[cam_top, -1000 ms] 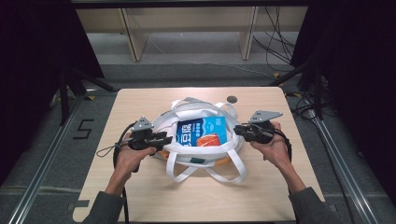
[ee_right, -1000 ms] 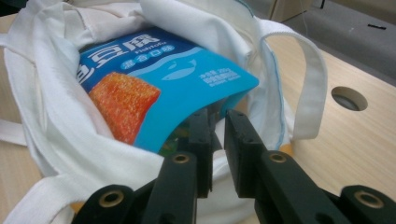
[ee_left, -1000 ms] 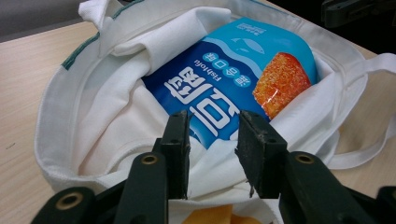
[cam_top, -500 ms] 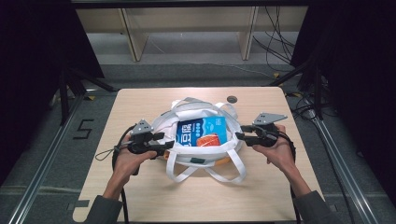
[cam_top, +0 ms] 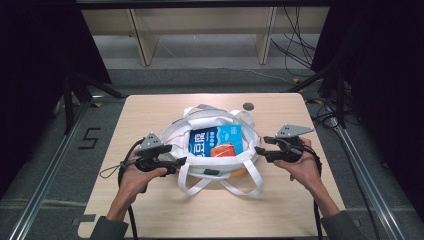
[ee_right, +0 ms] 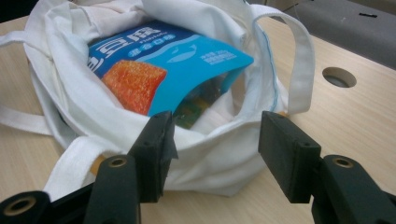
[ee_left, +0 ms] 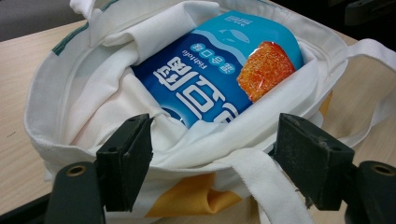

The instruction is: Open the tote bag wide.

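Pale wood makes up the table (cam_top: pixel 150 210), which fills the middle of the high view, with a small round hole (cam_top: pixel 248 106) near its far edge, right of centre. At the table's centre lies a white cloth tote bag (cam_top: pixel 200 125), its mouth open upward and its long straps (cam_top: pixel 250 175) looping out toward the lower part of the frame. A patch of yellow shows on the bag's near side in the left gripper view.

Inside the bag lies a blue snack packet (cam_top: pixel 216 141) printed with white characters and an orange picture of food; in the left gripper view the packet (ee_left: pixel 219 74) sits centre and upper right, tucked between folds of cloth. In the right gripper view something green shows beneath the packet's corner.

At the left of the high view, the left gripper (cam_top: pixel 181 161) is at the bag's left edge. Its jaws stand apart, spread either side of the bag's rim and a strap, not closed on the cloth. At the right, the right gripper (cam_top: pixel 258 150) points at the bag's right edge, jaws likewise apart, with the rim just beyond them.
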A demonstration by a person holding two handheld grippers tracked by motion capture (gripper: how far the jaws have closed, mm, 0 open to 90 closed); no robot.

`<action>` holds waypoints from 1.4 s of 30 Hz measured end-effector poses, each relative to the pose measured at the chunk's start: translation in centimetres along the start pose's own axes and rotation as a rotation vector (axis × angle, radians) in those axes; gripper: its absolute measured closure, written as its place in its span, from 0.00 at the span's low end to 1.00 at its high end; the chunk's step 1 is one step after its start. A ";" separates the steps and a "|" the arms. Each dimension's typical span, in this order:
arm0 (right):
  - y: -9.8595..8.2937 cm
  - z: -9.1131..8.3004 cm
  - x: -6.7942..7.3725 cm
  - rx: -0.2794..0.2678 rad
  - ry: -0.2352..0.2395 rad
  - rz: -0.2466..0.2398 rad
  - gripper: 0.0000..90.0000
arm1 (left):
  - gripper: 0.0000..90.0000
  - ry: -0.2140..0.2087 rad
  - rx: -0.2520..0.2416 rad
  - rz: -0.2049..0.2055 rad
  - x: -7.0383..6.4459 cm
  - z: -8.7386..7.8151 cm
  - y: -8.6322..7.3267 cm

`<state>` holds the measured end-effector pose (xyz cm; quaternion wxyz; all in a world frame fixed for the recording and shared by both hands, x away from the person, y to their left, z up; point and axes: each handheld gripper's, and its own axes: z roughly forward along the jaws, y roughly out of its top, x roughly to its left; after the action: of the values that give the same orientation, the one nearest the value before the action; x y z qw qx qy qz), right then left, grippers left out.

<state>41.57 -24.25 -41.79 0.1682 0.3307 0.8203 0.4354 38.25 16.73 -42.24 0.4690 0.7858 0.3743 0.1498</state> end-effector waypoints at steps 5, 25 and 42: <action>-0.6 -0.5 -0.1 0.007 -0.001 -0.018 0.48 | 0.28 -0.005 0.004 0.010 -0.5 0.0 -0.2; -2.9 -1.9 1.5 0.023 0.004 -0.015 0.45 | 0.27 -0.005 -0.018 -0.006 -2.2 -1.2 -2.1; -4.8 -2.5 2.5 0.067 0.005 0.009 0.42 | 0.27 -0.003 0.006 -0.030 -2.6 -2.0 -4.7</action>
<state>36.42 -25.98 -44.32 0.1532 0.3386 0.8334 0.4091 33.24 17.43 -44.94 0.4694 0.7818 0.3857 0.1406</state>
